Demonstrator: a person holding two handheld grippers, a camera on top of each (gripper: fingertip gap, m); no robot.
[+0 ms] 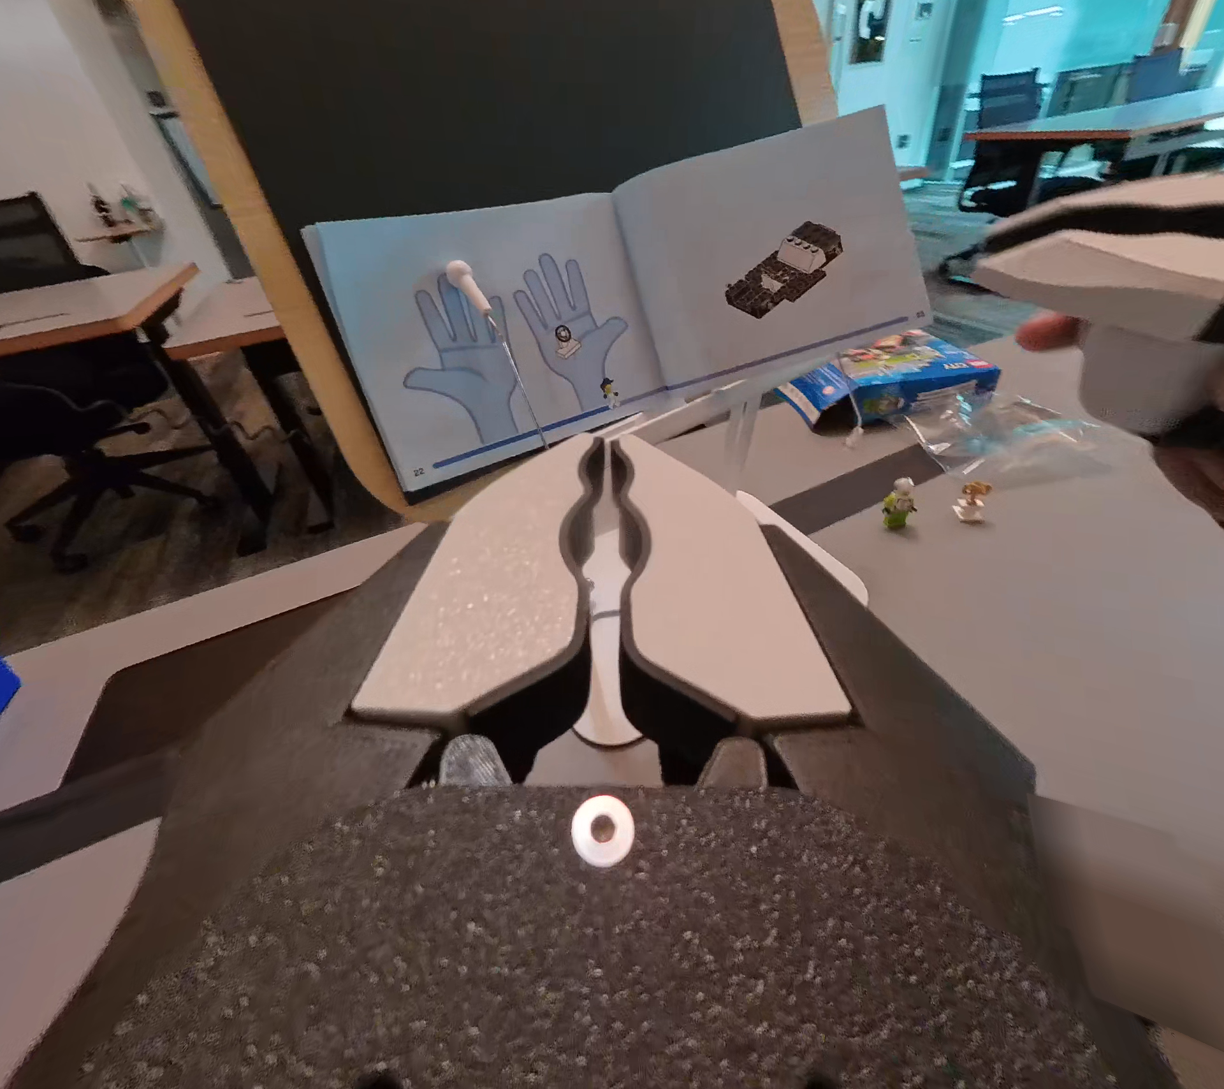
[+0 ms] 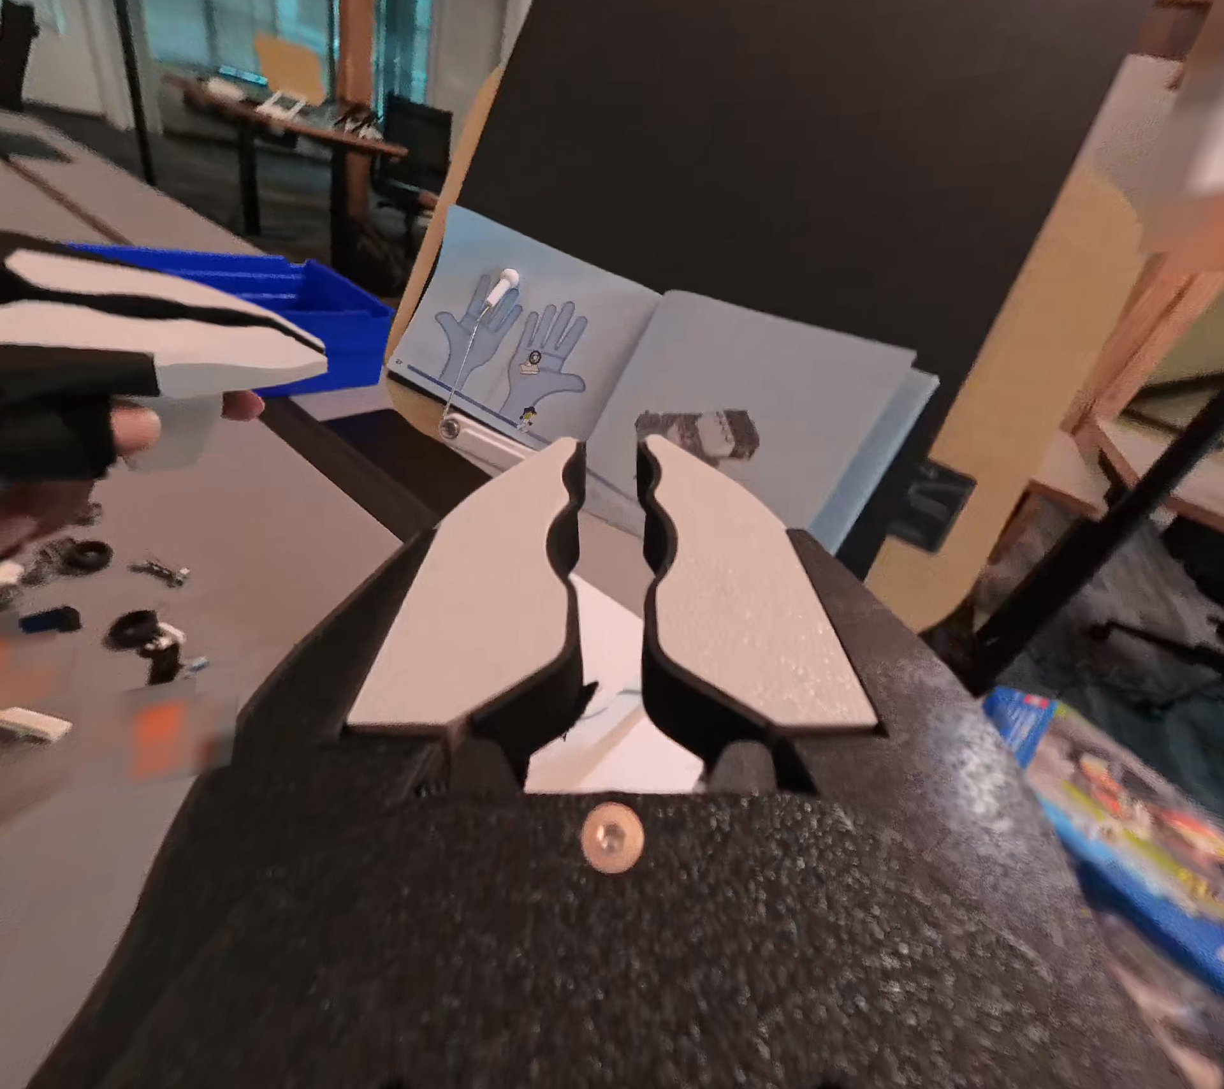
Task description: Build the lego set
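Loose lego pieces [image 2: 142, 636] lie scattered on the grey table [image 2: 278, 534], left of the instruction booklet [image 1: 616, 289] as the right wrist view shows it: black tyres, small dark and blue bits, a white piece, orange ones blurred. Booklet stands open on a white stand [image 1: 689, 418], leaning on a dark panel [image 1: 463, 50]; left page shows two drawn hands, right page a black build. Right of the booklet in the left wrist view: blue lego box [image 1: 920, 381] lying flat, clear plastic bag [image 1: 1007, 441] just in front of it, then two minifigures [image 1: 898, 502] standing near each other, one green-bodied, one tan. Blue bin [image 2: 318, 315] sits left of the booklet.

Left gripper [image 1: 606, 451] aimed at the booklet, tips pressed together, nothing held. Right gripper [image 2: 611, 454] also faces the booklet, fingers parted with a clear gap, empty. A gloved hand [image 2: 59, 434] holds the left gripper's handle.
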